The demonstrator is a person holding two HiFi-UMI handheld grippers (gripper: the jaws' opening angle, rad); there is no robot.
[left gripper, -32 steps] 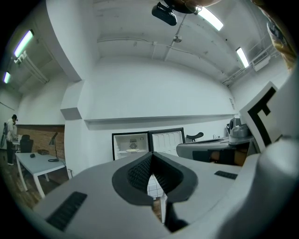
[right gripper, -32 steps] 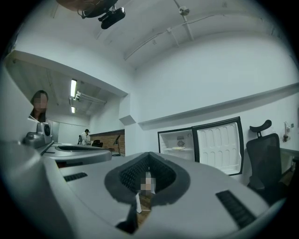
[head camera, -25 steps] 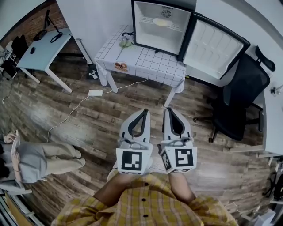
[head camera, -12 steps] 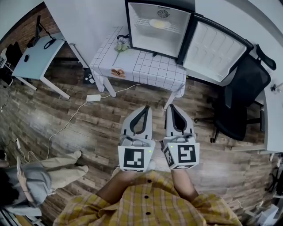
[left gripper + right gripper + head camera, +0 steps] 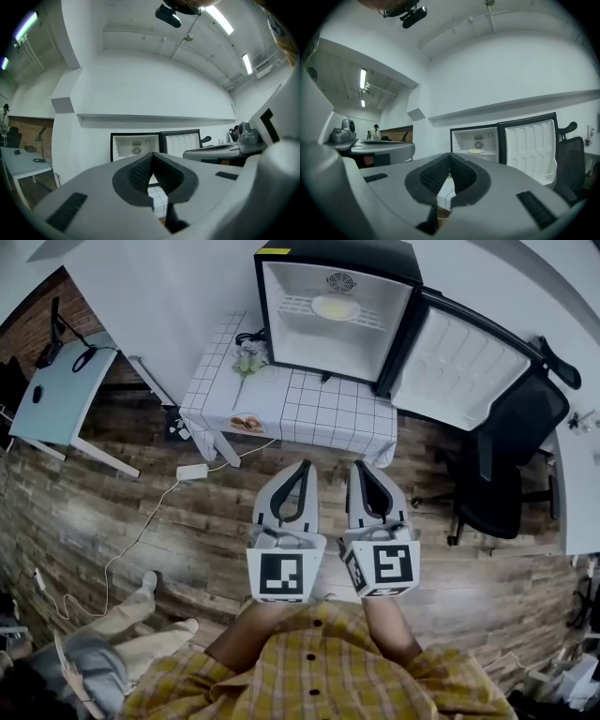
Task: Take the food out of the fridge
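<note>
Fridge: the fridge [image 5: 337, 253] stands at the back of the checked surface [image 5: 319, 413], with its door [image 5: 459, 357] swung wide to the right.
Food: a pale round dish [image 5: 335, 307] sits on the upper shelf inside the fridge, and nothing touches it.
Left gripper: the left gripper [image 5: 302, 468] has its jaws together with nothing between them. It is level, aimed at the fridge and well apart from it.
Right gripper: the right gripper [image 5: 361, 470], just beside the left one, also has its jaws pressed together and is empty.
Done: only the open door counts as done, so the task looks to be at its very start.
Left to do: reach the fridge, part the jaws, take the dish and bring it out.
Landing spot: the surface has bare squares in front of the fridge. A small brownish item [image 5: 247, 423] lies near its front left corner and a green bunch [image 5: 246, 360] at the back left.
</note>
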